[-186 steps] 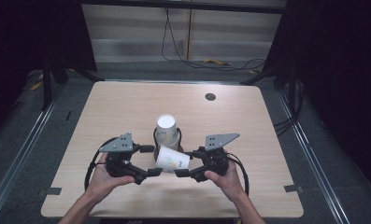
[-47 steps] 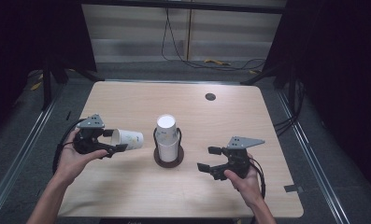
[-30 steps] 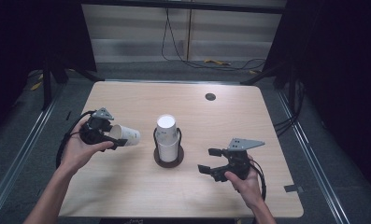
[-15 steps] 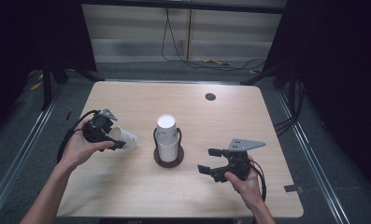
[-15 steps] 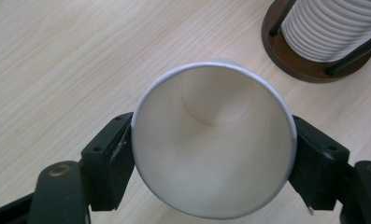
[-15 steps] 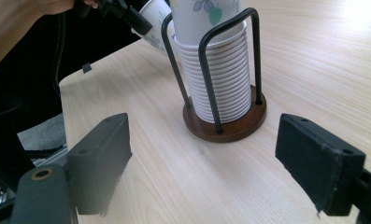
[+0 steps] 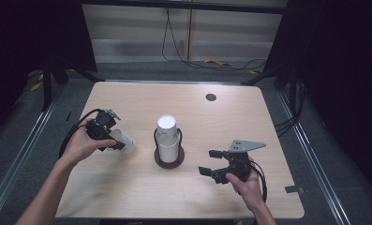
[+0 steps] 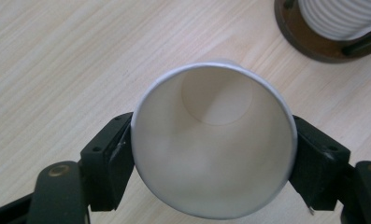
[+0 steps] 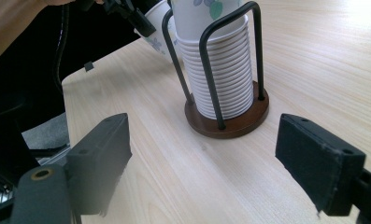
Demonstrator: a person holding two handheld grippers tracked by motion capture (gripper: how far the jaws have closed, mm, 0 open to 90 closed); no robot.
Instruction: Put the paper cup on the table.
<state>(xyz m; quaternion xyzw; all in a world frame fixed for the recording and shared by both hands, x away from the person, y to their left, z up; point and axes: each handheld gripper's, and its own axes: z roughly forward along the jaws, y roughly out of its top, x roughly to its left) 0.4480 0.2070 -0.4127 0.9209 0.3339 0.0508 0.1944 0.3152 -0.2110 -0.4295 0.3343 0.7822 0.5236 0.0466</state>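
A white paper cup [image 8: 213, 142] sits between the jaws of my left gripper [image 7: 114, 140], which is shut on its rim; I look straight into its mouth, and its bottom tilts down toward the table [image 7: 127, 201]. In the high view that cup [image 7: 125, 141] is left of the cup holder [image 7: 168, 158]. The holder is a dark round base with a wire frame around a stack of paper cups [image 9: 220, 79]. My right gripper [image 7: 211, 163] is open low at the front right, pointing at the holder, with nothing between its pads [image 9: 314, 158].
A small dark round grommet [image 7: 211, 97] is set in the table's far right part. Black cables trail from both grippers. Beyond the table's far edge lie floor cables and a dark frame. The person's forearm [image 9: 15, 18] shows behind the holder.
My left gripper has carried the cup from the far left toward the holder and tipped it downward, mouth toward the hand. The right gripper has stayed open in place.
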